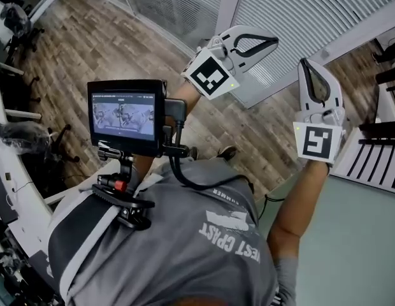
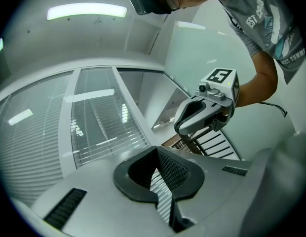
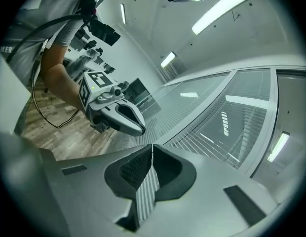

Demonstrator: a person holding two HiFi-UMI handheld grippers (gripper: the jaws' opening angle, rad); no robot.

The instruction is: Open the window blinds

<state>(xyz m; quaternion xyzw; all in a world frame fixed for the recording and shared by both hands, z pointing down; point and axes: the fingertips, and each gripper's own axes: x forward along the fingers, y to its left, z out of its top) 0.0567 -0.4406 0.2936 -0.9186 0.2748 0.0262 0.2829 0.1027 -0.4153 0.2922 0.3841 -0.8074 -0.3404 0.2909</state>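
Note:
White slatted window blinds (image 1: 299, 11) hang shut across the glass panels ahead of me. My left gripper (image 1: 276, 41) is held out toward them with its jaws together and nothing between them. My right gripper (image 1: 303, 61) is beside it, further right, also shut and empty, a short way from the blinds. In the left gripper view my left gripper (image 2: 156, 148) has its tips touching in front of the blinds (image 2: 29, 147), and the right gripper (image 2: 180, 130) shows at the right. In the right gripper view my right gripper (image 3: 152, 145) faces the blinds (image 3: 217, 127), with the left gripper (image 3: 141, 130) at the left.
A small monitor (image 1: 126, 116) sits on a mount at the person's chest, with a cable below it. Wood floor (image 1: 95, 43) runs along the foot of the window wall. Office chairs (image 1: 19, 18) stand at the far left. A white slatted piece (image 1: 376, 161) is at the right.

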